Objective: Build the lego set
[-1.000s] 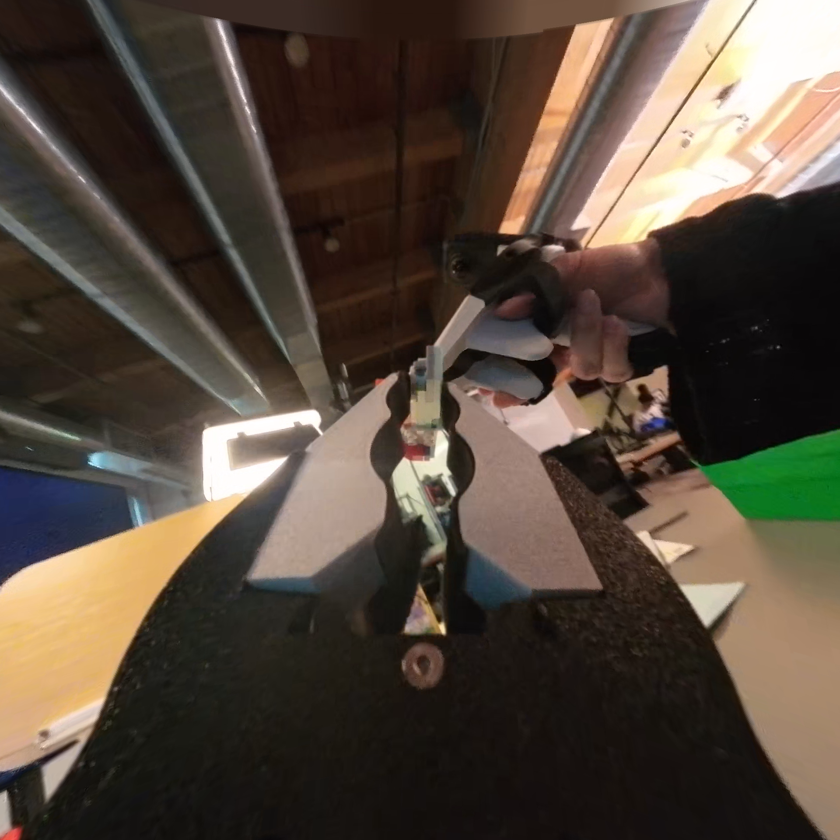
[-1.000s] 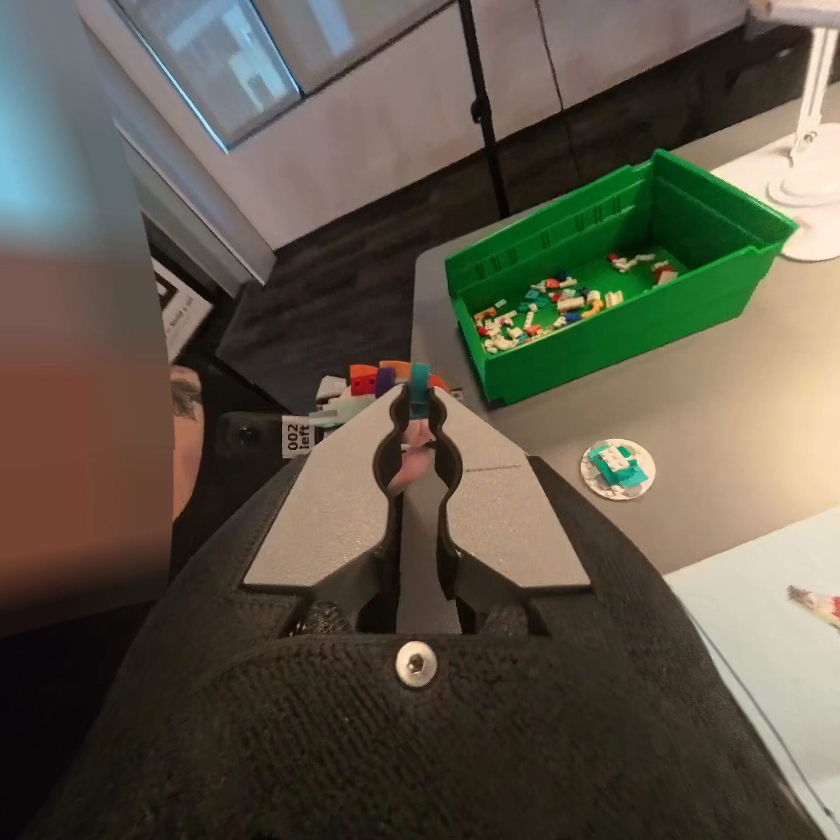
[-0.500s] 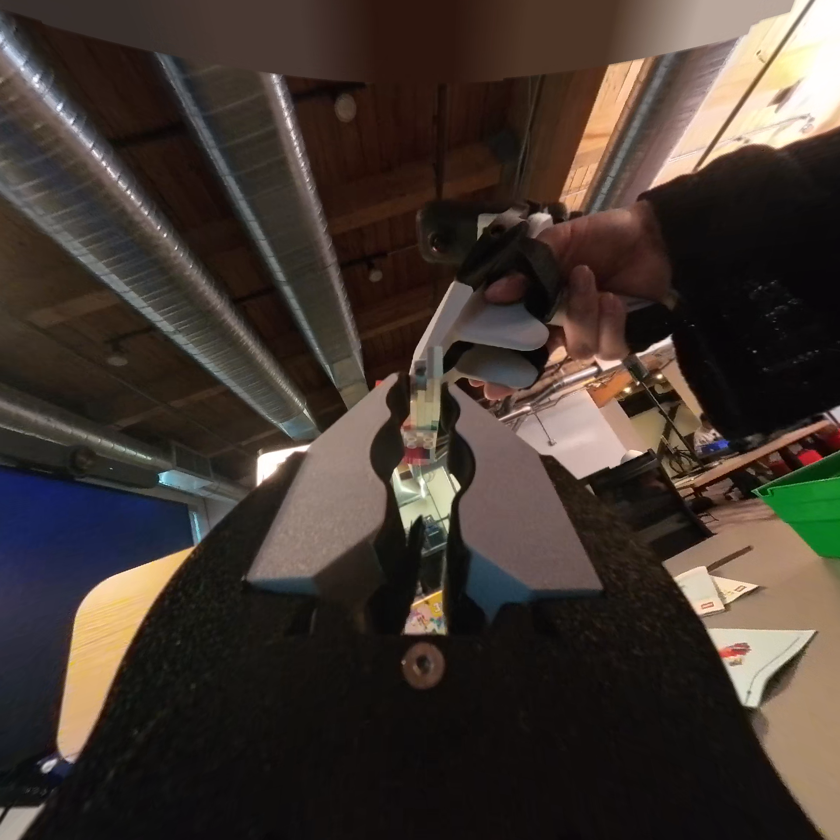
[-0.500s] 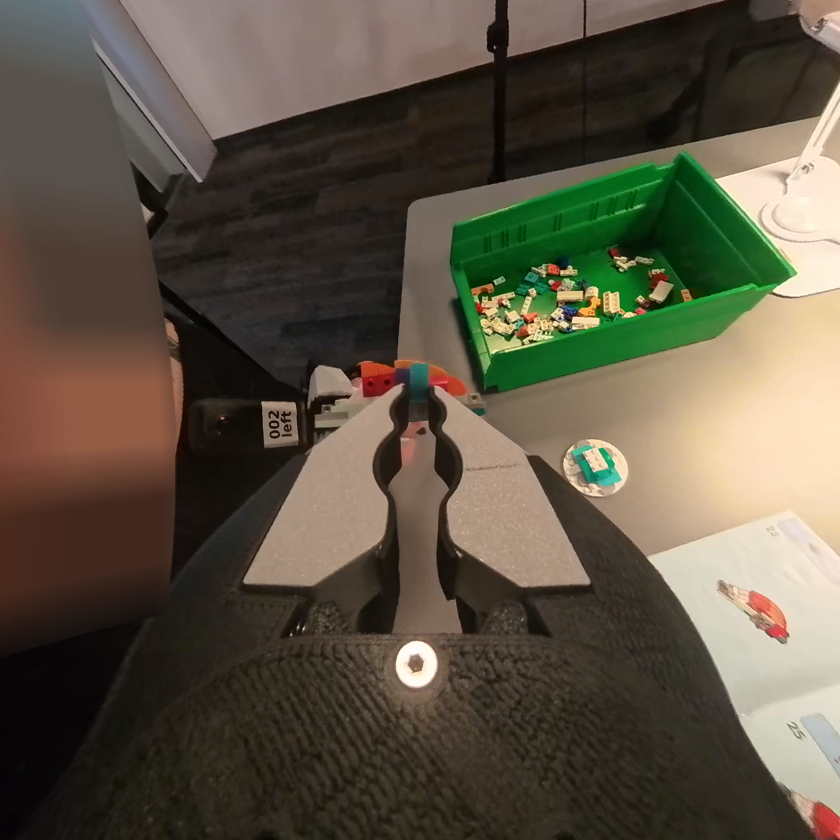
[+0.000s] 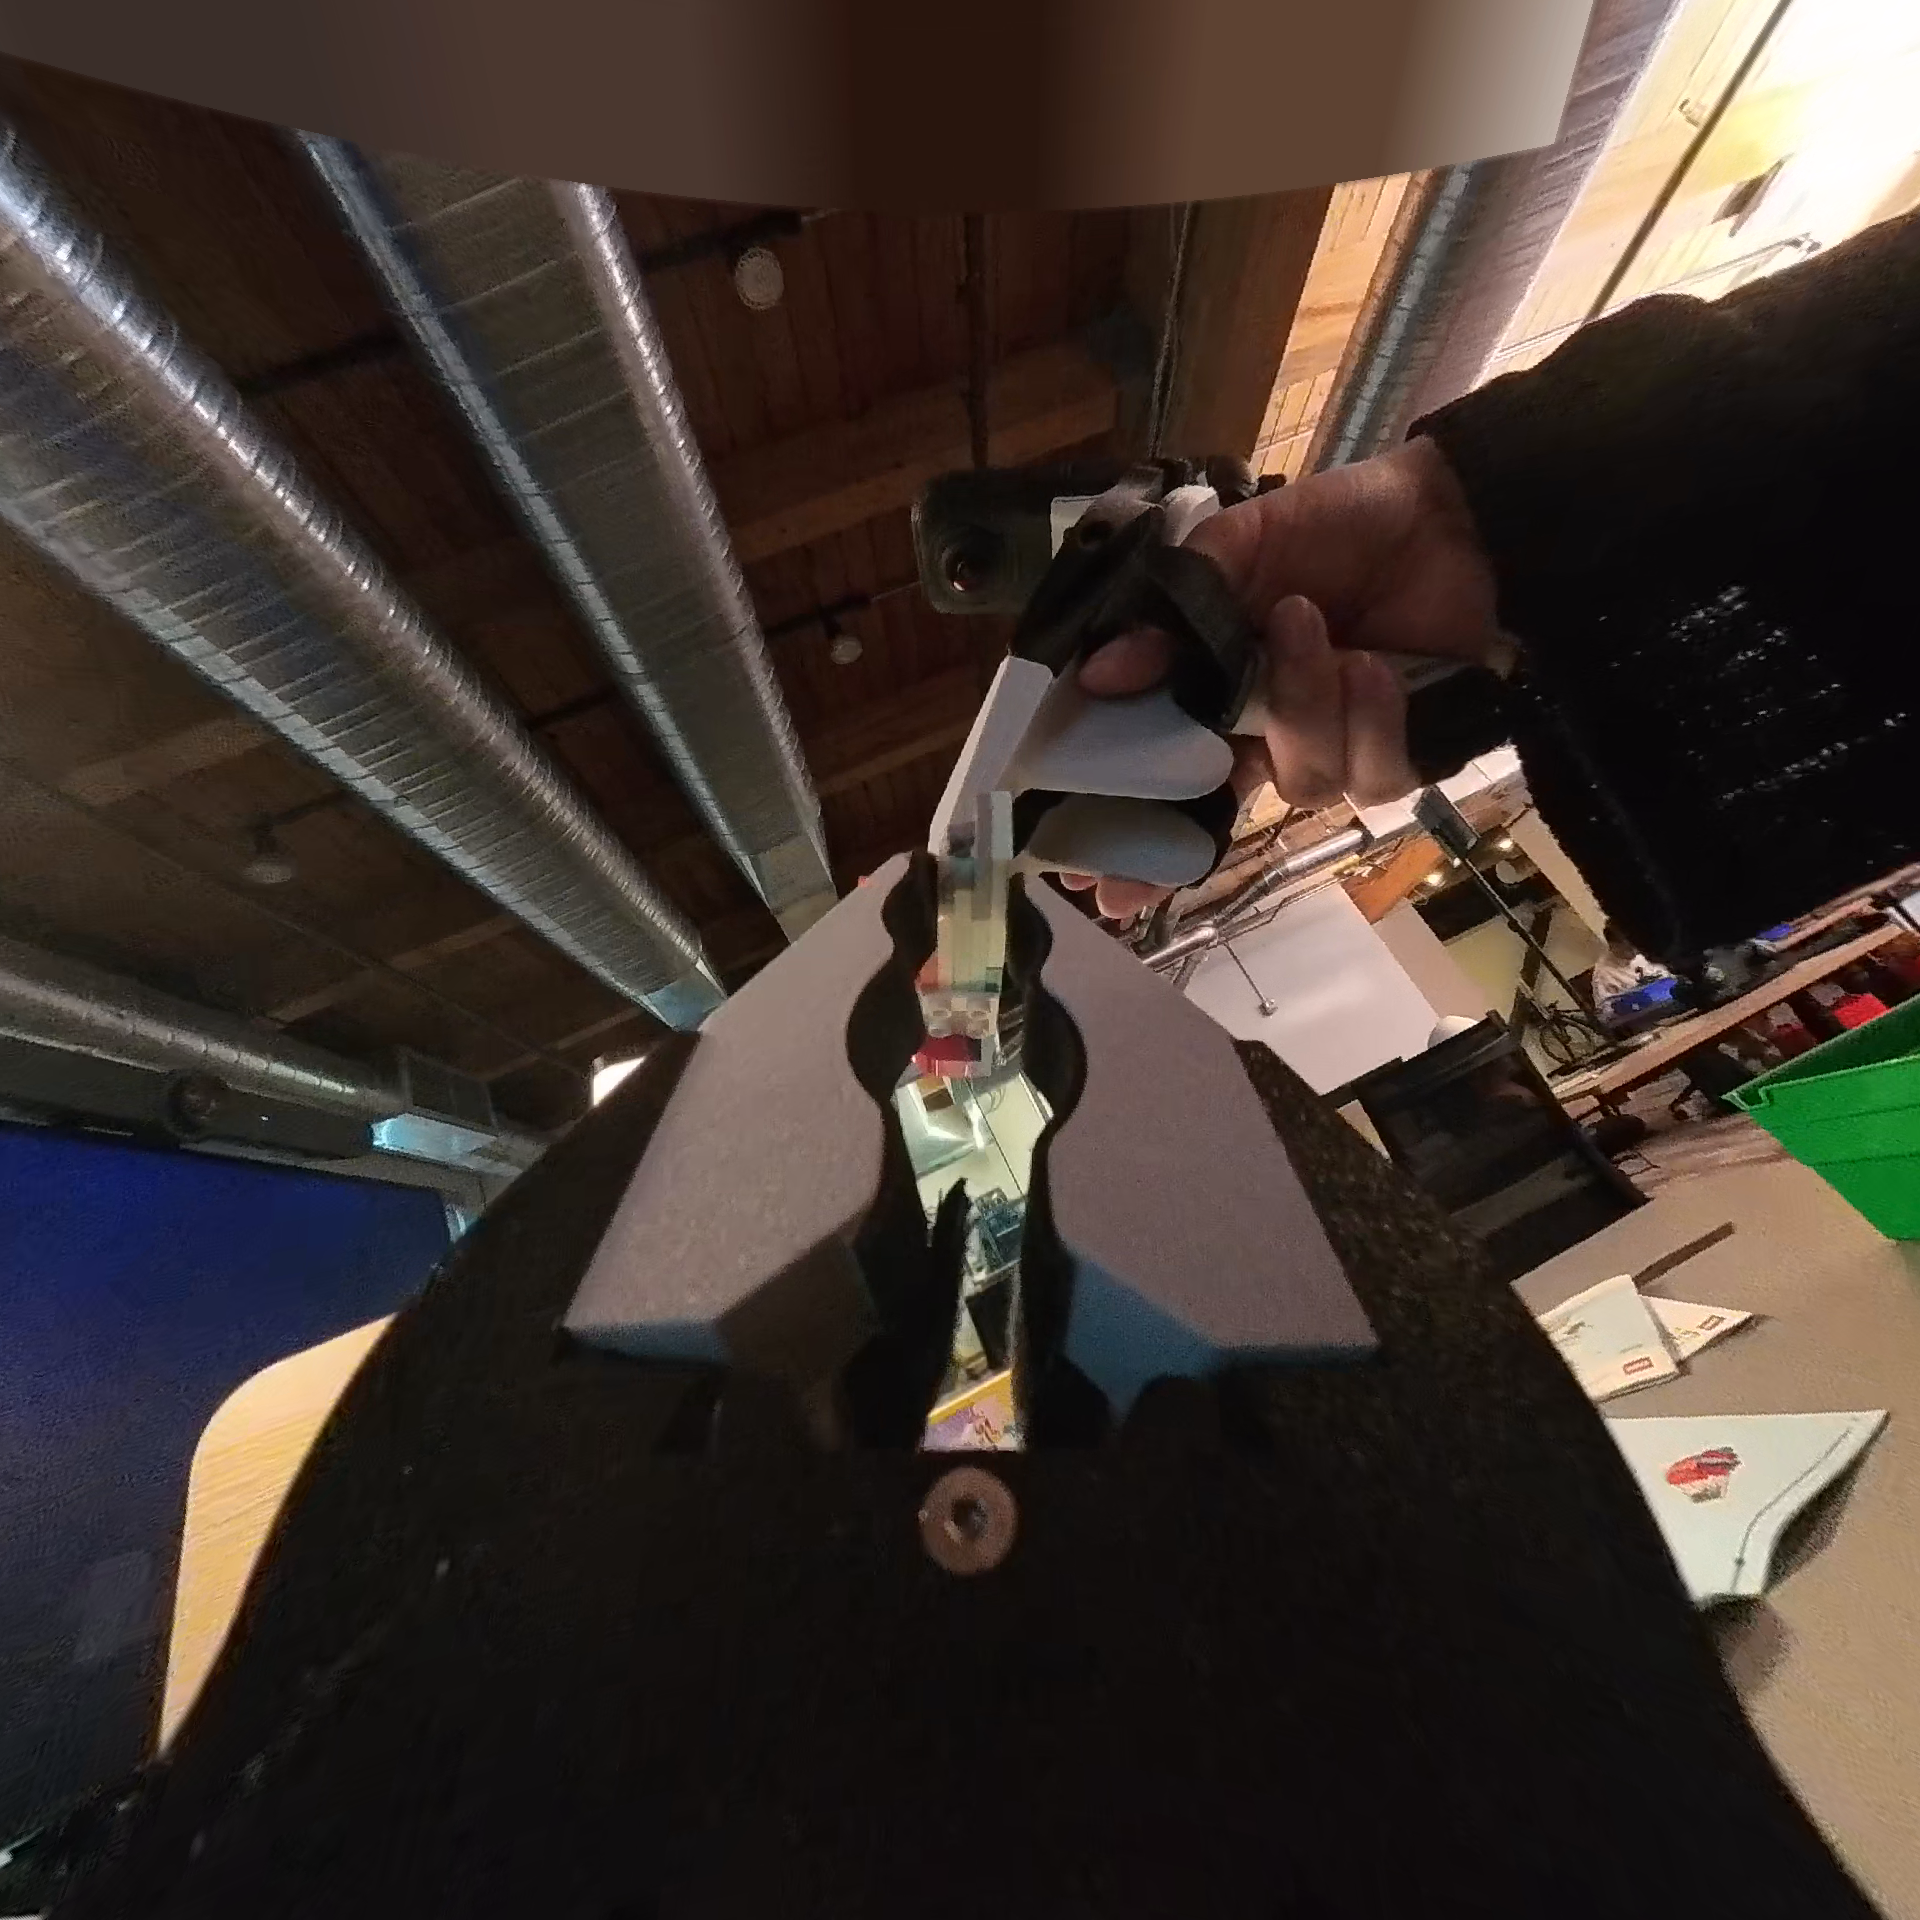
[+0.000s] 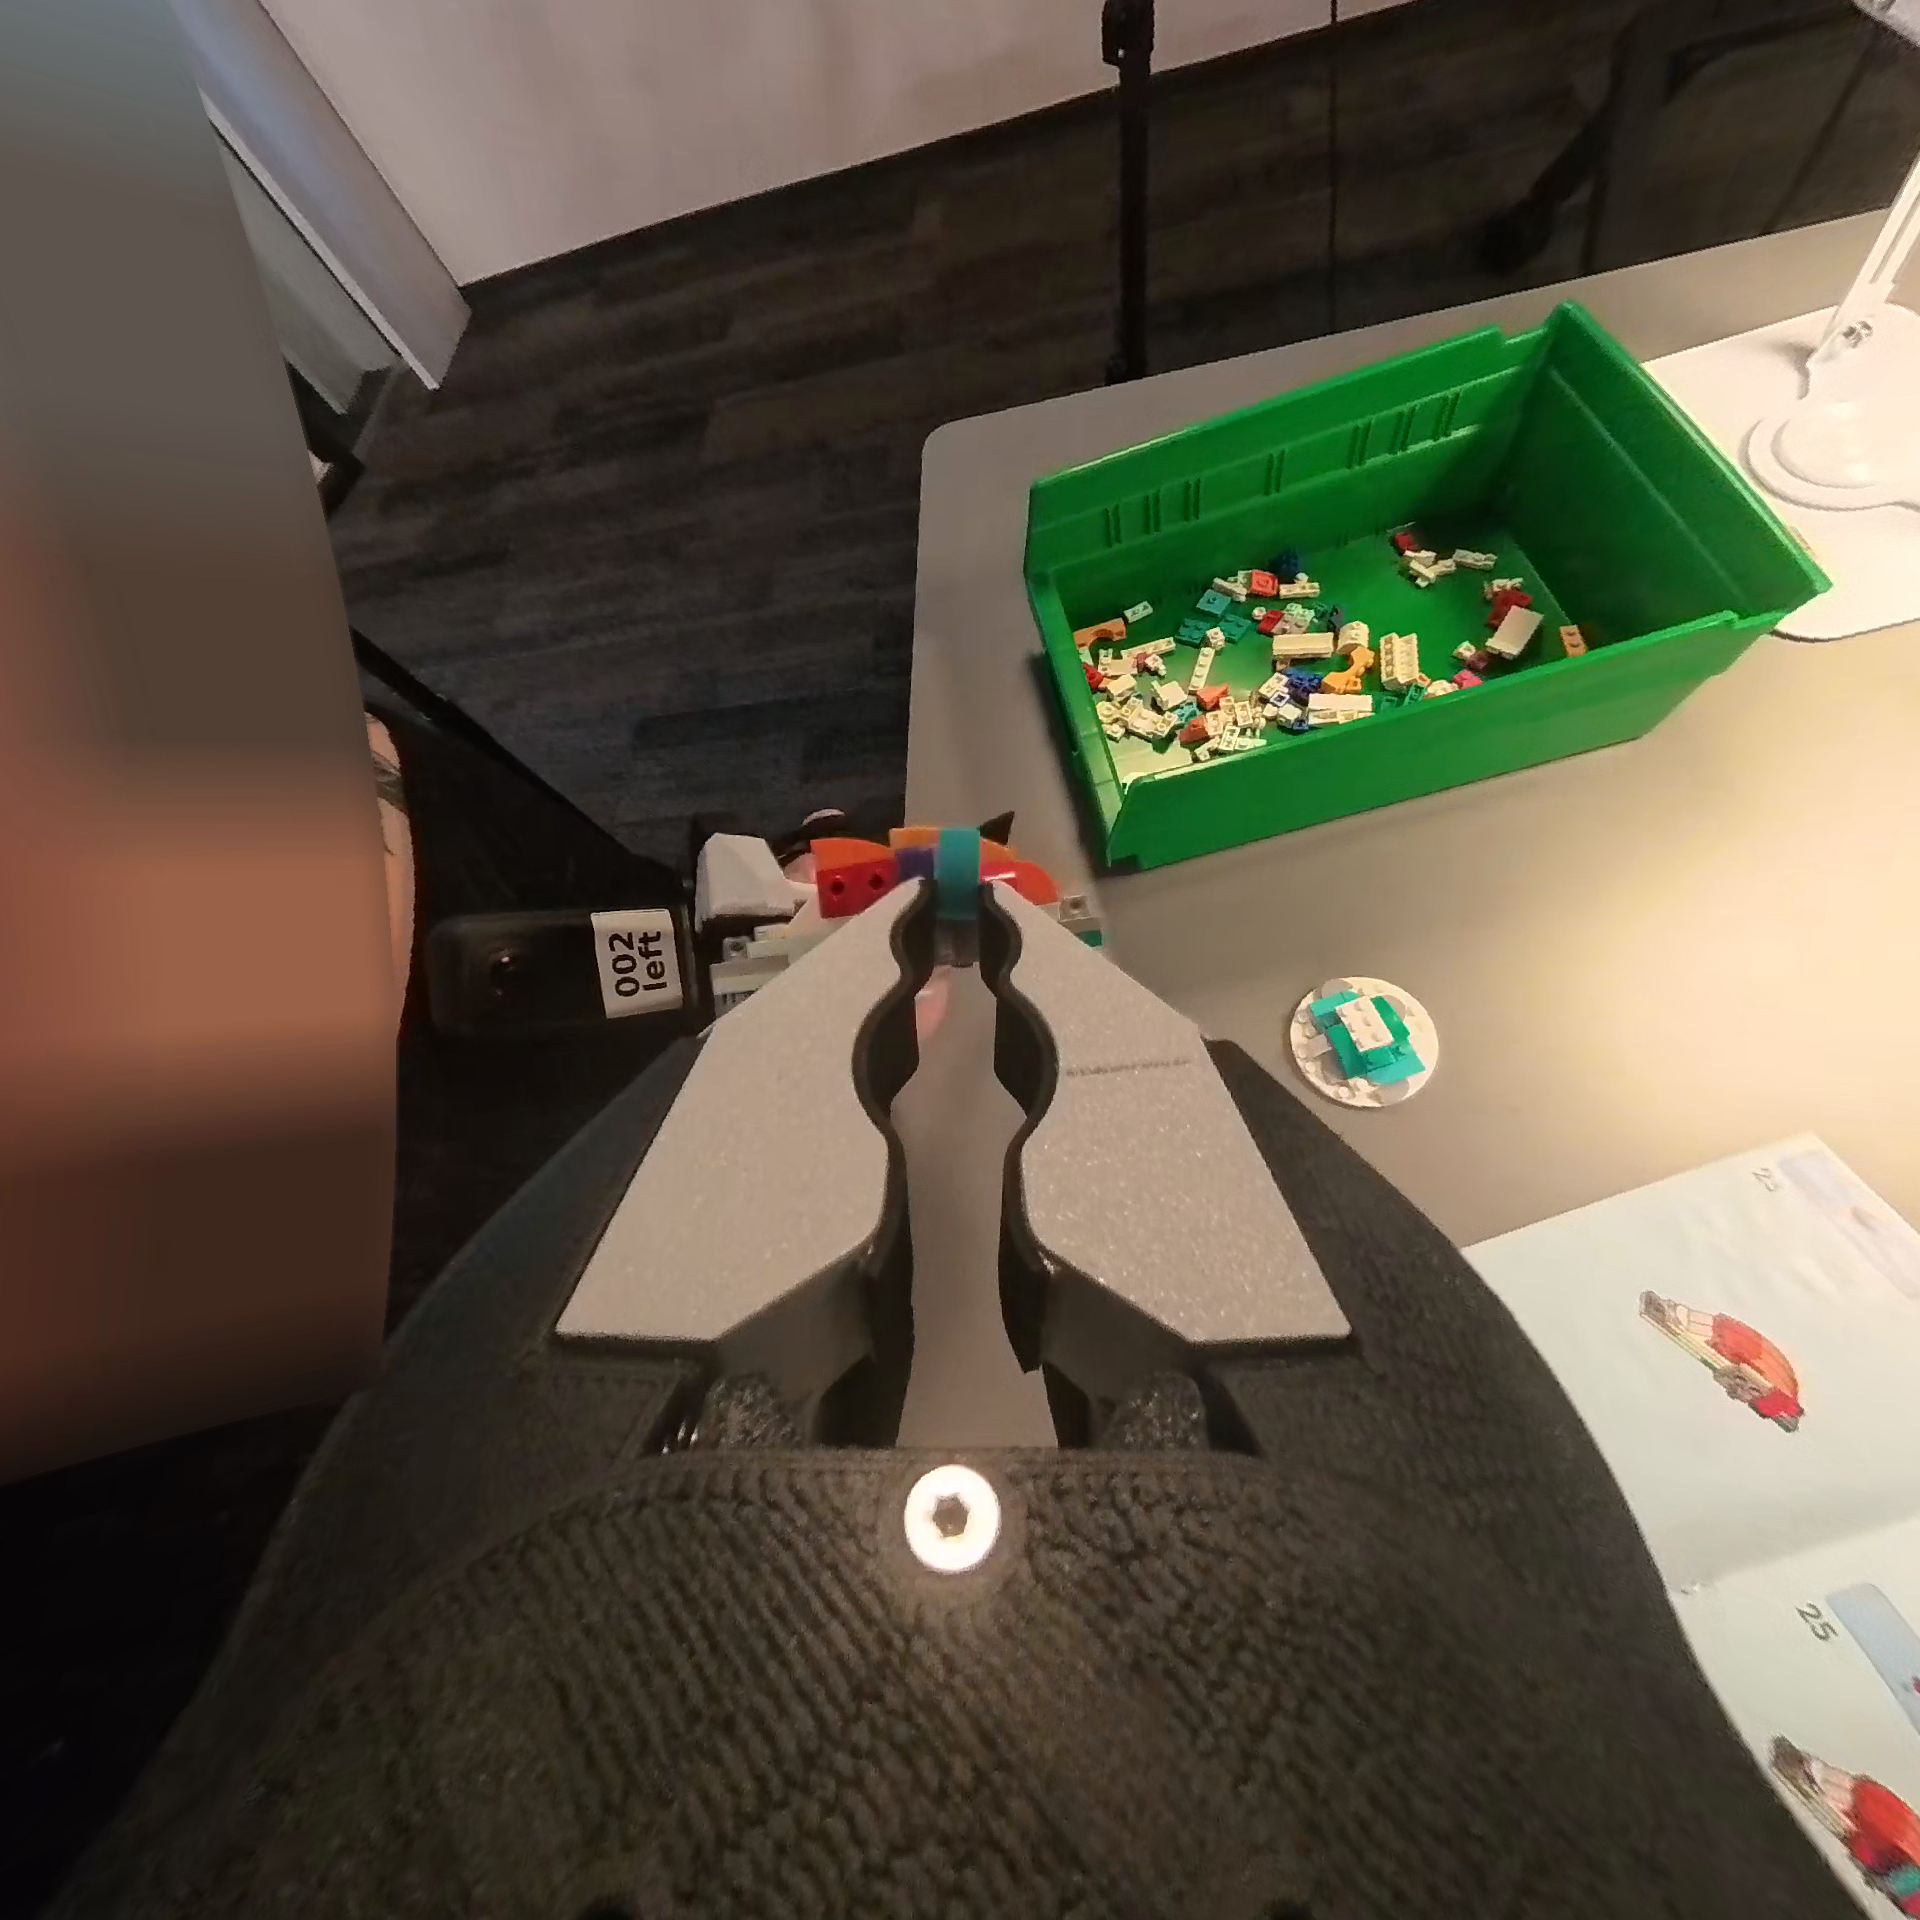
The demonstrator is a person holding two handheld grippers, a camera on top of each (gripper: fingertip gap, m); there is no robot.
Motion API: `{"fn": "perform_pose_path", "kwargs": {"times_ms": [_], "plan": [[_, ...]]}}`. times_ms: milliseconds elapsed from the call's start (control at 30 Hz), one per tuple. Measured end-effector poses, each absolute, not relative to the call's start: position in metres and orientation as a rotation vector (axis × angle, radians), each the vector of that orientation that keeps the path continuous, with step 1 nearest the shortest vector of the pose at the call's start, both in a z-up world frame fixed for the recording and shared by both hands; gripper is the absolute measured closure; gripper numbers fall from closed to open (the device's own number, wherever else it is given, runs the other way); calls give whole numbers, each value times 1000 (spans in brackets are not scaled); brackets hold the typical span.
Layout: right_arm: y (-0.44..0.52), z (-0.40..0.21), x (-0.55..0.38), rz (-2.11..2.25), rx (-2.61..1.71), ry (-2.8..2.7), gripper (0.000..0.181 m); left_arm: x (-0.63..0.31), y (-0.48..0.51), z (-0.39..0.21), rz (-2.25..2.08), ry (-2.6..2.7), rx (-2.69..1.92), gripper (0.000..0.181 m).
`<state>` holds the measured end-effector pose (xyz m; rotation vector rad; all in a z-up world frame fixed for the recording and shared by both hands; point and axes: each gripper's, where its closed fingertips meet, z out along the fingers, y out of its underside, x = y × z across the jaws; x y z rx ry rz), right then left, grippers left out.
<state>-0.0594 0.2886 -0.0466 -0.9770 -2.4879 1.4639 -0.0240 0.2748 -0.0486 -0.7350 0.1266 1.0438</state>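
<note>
Left hand-held gripper (image 5: 971, 904) clamped on the lego model (image 5: 968, 961), raised off the bench (image 6: 1455, 935) for access. Right hand-held gripper (image 6: 954, 904) pinches a teal piece (image 6: 956, 871) against it, likely pressing it on. Green bin (image 6: 1455, 748) holds spares.

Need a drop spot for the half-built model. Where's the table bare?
Bare grey table between the green bin, the round white plate and the instruction booklet. Another strip lies left of the bin. The bin's floor is crowded with loose bricks.
</note>
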Motion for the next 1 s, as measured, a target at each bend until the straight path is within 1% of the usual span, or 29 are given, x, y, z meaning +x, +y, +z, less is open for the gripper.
{"fn": "perform_pose_path", "kwargs": {"times_ms": [667, 1000], "plan": [[293, -49, -48, 1348, -898, -2529, 175, -15, 277, -52, 1074, 169, -707, 171], [302, -52, -49, 1426, -932, -2495, 175, -18, 277, -56, 1029, 163, -731, 171]]}}
